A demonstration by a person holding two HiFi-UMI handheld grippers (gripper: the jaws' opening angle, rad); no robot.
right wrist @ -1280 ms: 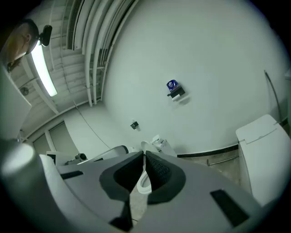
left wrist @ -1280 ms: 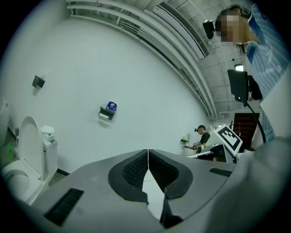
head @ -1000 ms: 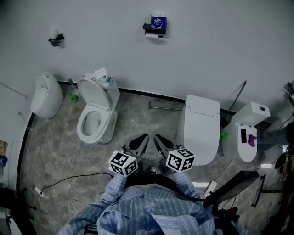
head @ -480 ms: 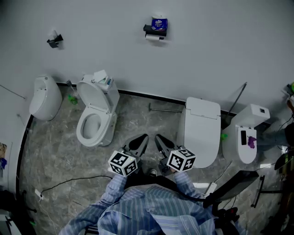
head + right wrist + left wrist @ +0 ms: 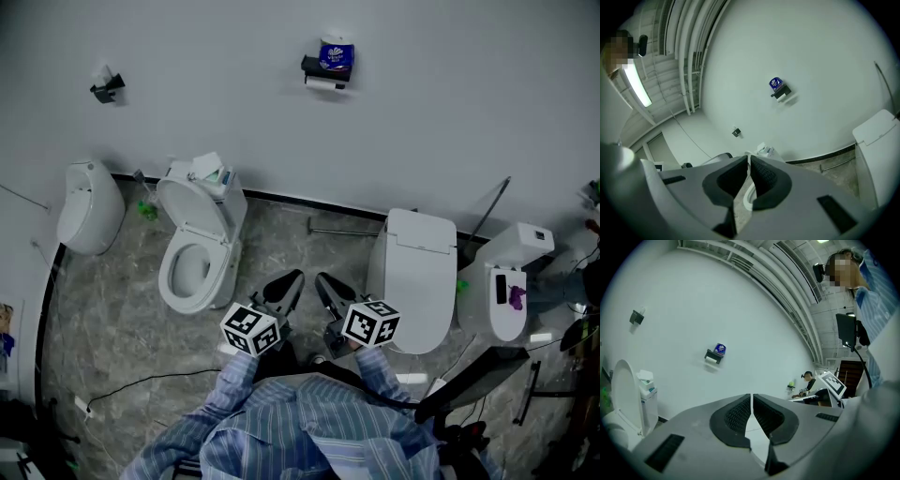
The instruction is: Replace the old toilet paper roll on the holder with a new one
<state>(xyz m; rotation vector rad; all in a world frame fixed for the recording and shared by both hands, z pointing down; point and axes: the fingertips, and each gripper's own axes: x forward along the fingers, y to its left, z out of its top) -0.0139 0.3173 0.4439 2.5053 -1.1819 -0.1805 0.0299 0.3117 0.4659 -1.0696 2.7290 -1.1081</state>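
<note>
The paper holder [image 5: 317, 67] is fixed high on the white wall [image 5: 469, 84], near its upper edge in the head view. On the top of the holder stands a new roll in blue wrapping [image 5: 337, 52]. Under it hangs a white roll [image 5: 322, 83]. Both are well apart from the grippers.

On the floor, an open toilet [image 5: 169, 281] stands at the wall's foot with its lid [image 5: 192, 202] raised. Its bowl shows nothing inside. On its tank [image 5: 211, 173] lie some small white and teal things, which I cannot tell. To the right stands a closed toilet [image 5: 422, 281]. A further white fixture [image 5: 84, 206] stands near the left edge of the floor.

The person in a striped shirt [image 5: 309, 431] holds both grippers close to the body and side by side, with the marker cubes nearest to the body. The left gripper [image 5: 291, 278] points about level at the wall. Its jaws are closed together with nothing between them. The right gripper [image 5: 322, 279] points a little downward. Its jaws are also closed and hold nothing.

Between the two toilets the grey marble floor [image 5: 309, 253] lies open up to the wall. Only a thin bar [image 5: 342, 228] lies there, at the foot of the wall. A dark cable [image 5: 141, 380] runs over the floor at the lower left.
</note>
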